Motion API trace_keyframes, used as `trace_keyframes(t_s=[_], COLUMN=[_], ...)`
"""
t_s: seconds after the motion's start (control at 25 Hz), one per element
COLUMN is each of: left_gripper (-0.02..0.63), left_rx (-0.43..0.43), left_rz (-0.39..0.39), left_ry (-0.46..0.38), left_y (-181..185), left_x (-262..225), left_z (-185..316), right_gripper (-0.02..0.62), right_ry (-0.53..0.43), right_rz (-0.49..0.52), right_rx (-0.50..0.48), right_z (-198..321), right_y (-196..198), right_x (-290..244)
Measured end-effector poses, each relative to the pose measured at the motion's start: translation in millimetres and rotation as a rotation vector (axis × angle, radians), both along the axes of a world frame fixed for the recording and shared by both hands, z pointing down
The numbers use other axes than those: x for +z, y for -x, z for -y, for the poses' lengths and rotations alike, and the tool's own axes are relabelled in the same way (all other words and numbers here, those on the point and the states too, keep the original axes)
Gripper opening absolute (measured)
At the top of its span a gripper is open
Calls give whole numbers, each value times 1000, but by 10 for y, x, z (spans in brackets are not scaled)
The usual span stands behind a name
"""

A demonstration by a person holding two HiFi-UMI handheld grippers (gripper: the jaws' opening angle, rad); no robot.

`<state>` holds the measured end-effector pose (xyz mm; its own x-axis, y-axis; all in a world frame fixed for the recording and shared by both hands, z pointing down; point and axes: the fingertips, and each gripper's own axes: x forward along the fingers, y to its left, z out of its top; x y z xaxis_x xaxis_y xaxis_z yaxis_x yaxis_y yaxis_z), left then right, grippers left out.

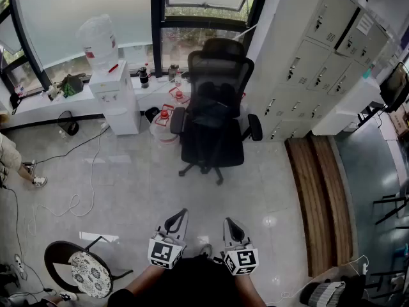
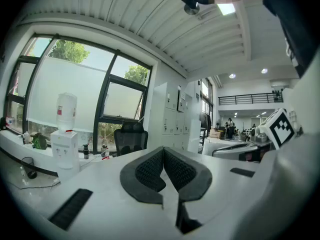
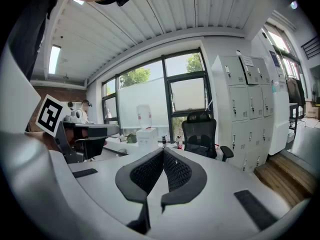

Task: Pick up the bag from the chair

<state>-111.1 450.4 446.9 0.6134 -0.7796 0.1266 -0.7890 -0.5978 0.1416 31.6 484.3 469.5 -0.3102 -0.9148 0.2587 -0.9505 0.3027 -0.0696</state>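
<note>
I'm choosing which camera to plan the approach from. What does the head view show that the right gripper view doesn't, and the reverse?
Only the head view: a round stool and loose cables on the floor near the person.

Only the right gripper view: the ceiling and a ceiling light.

Both: the black office chair, the water dispenser and the grey lockers. Neither view lets me make out a bag on the seat for sure.
</note>
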Motion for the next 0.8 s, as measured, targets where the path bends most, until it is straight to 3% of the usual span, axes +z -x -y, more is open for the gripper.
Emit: trace_keyframes(t_s=[0.8], left_gripper=[2], left_rx=[-42], left_rz=[9], left_ry=[-11], left_y=[-115], left_x=[-60], left_z=[-1], right_gripper=[0], right_ry=[-23], right_rz=[24], right_rx=[0], right_z=[-4], right_y=[-195], right_x=[-58])
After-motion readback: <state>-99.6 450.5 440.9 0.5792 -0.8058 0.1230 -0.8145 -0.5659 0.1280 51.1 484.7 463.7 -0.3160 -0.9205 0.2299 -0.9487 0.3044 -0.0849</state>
